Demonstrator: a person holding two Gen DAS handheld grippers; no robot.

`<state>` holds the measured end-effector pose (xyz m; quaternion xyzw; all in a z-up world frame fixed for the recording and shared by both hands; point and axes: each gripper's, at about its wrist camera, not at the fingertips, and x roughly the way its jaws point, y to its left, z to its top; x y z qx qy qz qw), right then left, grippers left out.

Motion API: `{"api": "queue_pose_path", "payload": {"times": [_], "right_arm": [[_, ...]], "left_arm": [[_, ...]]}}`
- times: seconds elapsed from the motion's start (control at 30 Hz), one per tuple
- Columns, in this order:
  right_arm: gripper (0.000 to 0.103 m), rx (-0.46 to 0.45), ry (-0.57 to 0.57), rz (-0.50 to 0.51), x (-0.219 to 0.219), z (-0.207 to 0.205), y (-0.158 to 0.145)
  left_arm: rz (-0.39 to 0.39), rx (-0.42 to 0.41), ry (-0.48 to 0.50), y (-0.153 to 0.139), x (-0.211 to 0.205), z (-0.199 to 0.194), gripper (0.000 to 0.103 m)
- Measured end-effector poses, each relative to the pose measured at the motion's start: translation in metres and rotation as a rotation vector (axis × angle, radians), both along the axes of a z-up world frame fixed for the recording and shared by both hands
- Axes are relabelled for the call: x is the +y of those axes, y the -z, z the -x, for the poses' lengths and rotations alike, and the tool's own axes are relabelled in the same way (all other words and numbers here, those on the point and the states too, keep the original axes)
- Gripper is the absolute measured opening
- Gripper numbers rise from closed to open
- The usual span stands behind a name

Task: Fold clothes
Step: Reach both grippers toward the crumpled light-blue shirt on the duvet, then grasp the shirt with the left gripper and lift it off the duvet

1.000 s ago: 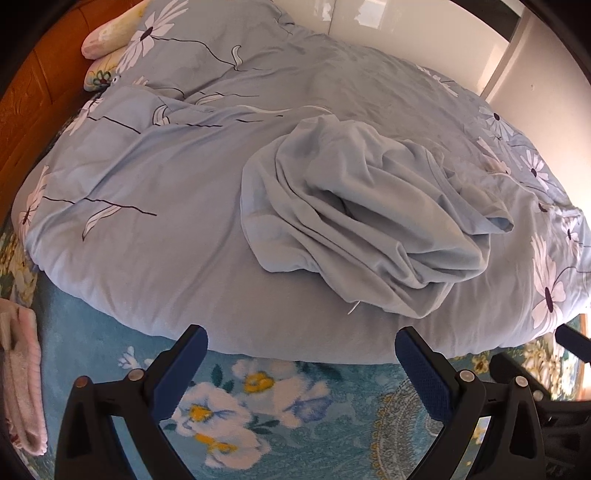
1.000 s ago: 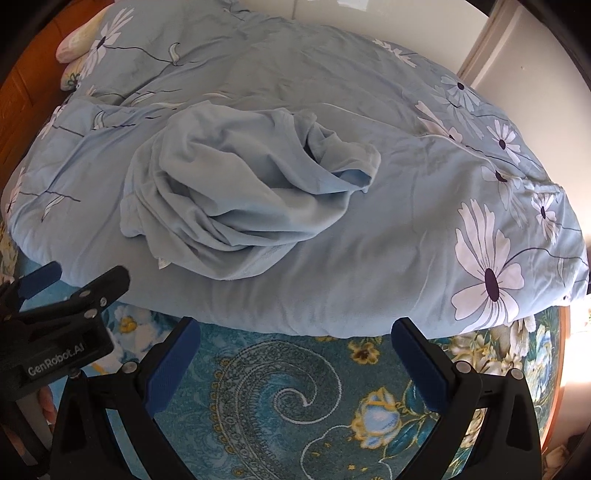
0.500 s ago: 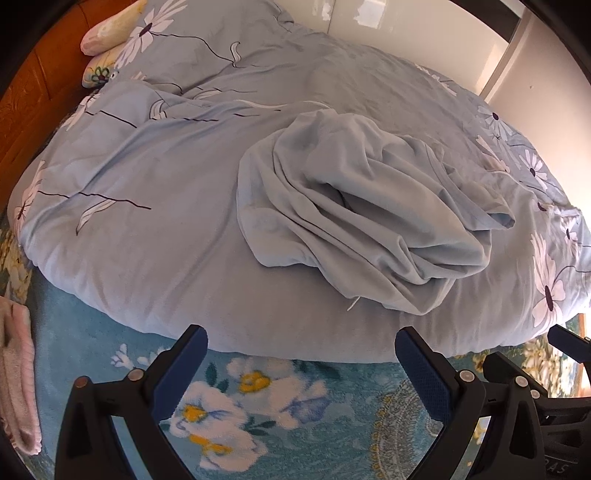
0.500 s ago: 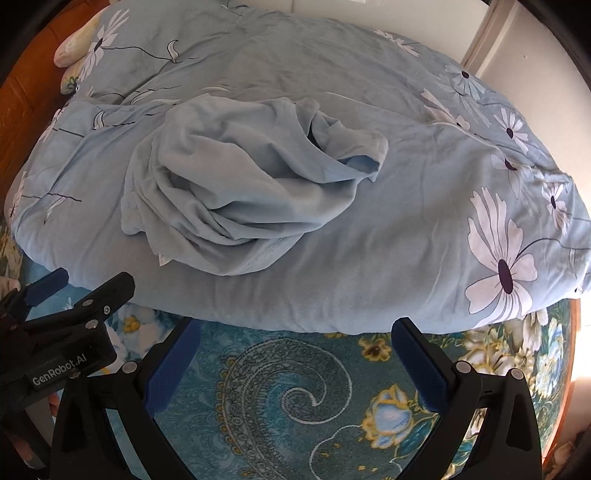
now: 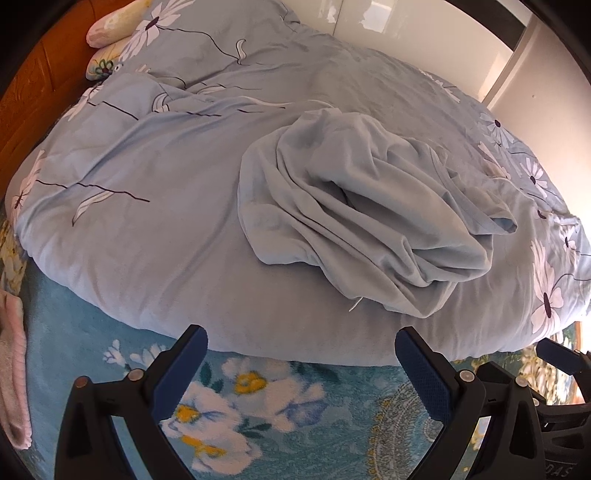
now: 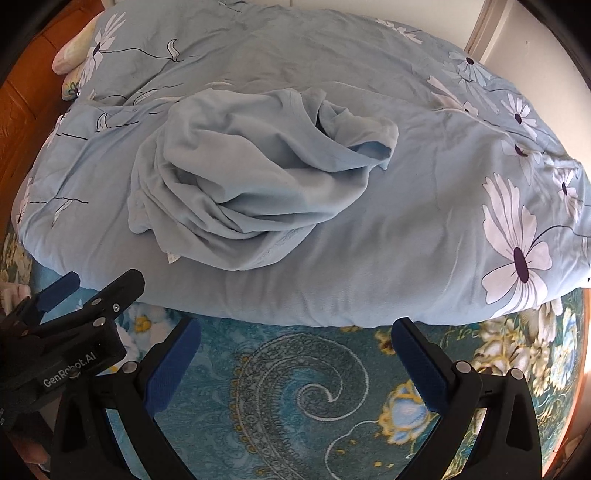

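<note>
A crumpled light-blue garment [image 5: 369, 218] lies bunched on a pale blue floral duvet [image 5: 147, 192]; it also shows in the right wrist view [image 6: 251, 177]. My left gripper [image 5: 301, 339] is open and empty, held over the teal floral bedspread short of the duvet's near edge. My right gripper [image 6: 295, 332] is open and empty, also short of that edge, to the right of the left one. The left gripper's body [image 6: 66, 332] shows at the left of the right wrist view. Neither gripper touches the garment.
The duvet [image 6: 424, 221] lies on a teal patterned bedspread [image 6: 295, 398]. A wooden headboard [image 5: 26, 85] and a pillow [image 5: 114, 22] are at the far left. A pink cloth [image 5: 13, 369] lies at the left edge. White wall panels [image 5: 424, 40] stand behind the bed.
Both grippers have moved forward and slightly up toward the garment; it looks larger and nearer in both views. Both stay open and the garment has not moved.
</note>
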<state>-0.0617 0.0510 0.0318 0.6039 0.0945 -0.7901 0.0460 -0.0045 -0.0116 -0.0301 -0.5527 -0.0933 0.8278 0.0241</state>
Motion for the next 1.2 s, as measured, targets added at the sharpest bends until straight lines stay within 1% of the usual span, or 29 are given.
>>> {"api": "queue_pose_path", "payload": {"times": [0.13, 0.27, 0.33, 0.4, 0.5, 0.6, 0.7, 0.73, 0.8, 0.83, 0.9, 0.93, 0.97, 1.0, 1.03, 1.07, 1.1, 1.13, 1.2], "right_arm": [[0.103, -0.007, -0.001, 0.004, 0.001, 0.002, 0.000], [0.103, -0.026, 0.004, 0.012, 0.003, 0.002, 0.003], [0.103, -0.031, 0.007, 0.009, 0.005, 0.002, 0.004], [0.103, -0.026, 0.005, -0.006, 0.007, 0.000, 0.004], [0.103, -0.023, 0.011, -0.016, 0.014, -0.004, 0.003], [0.103, -0.026, 0.027, -0.019, 0.024, -0.010, 0.003], [0.103, -0.033, 0.044, -0.028, 0.035, -0.017, 0.003], [0.103, -0.039, 0.050, -0.029, 0.038, -0.020, 0.003], [0.103, -0.052, 0.064, -0.032, 0.045, -0.027, 0.004], [0.103, -0.059, 0.071, -0.033, 0.048, -0.030, 0.004], [0.103, -0.072, 0.085, -0.035, 0.055, -0.037, 0.005], [0.103, -0.078, 0.092, -0.036, 0.059, -0.040, 0.006], [0.103, -0.085, 0.099, -0.037, 0.062, -0.044, 0.006], [0.103, -0.091, 0.106, -0.039, 0.066, -0.047, 0.007], [0.103, -0.098, 0.113, -0.040, 0.069, -0.051, 0.007], [0.103, -0.104, 0.120, -0.041, 0.072, -0.054, 0.007], [0.103, -0.111, 0.126, -0.041, 0.076, -0.057, 0.007], [0.103, -0.118, 0.132, -0.041, 0.079, -0.060, 0.007], [0.103, -0.128, 0.148, -0.040, 0.086, -0.066, 0.004]], "left_arm": [[-0.030, -0.009, -0.004, 0.005, -0.001, 0.000, 0.103], [-0.034, -0.024, -0.007, 0.012, -0.001, 0.001, 0.103], [-0.057, -0.041, -0.006, 0.017, -0.002, 0.002, 0.103], [-0.111, -0.067, -0.012, 0.023, -0.005, 0.006, 0.103], [-0.216, -0.120, -0.047, 0.033, -0.014, 0.016, 0.103], [-0.308, -0.148, -0.080, 0.038, -0.024, 0.031, 0.103], [-0.404, -0.203, -0.122, 0.043, -0.030, 0.050, 0.103], [-0.422, -0.216, -0.137, 0.046, -0.031, 0.056, 0.102], [-0.429, -0.231, -0.161, 0.049, -0.031, 0.068, 0.100], [-0.430, -0.231, -0.171, 0.049, -0.030, 0.072, 0.097], [-0.453, -0.238, -0.187, 0.051, -0.026, 0.080, 0.086], [-0.480, -0.251, -0.190, 0.054, -0.022, 0.083, 0.074], [-0.503, -0.263, -0.190, 0.056, -0.019, 0.086, 0.061], [-0.517, -0.277, -0.190, 0.058, -0.015, 0.089, 0.057], [-0.517, -0.291, -0.192, 0.060, -0.012, 0.091, 0.050], [-0.516, -0.300, -0.194, 0.062, -0.009, 0.093, 0.033], [-0.513, -0.301, -0.199, 0.061, -0.008, 0.094, 0.019], [-0.508, -0.300, -0.205, 0.058, -0.007, 0.094, 0.010], [-0.509, -0.269, -0.207, 0.046, -0.007, 0.091, 0.008]]}}
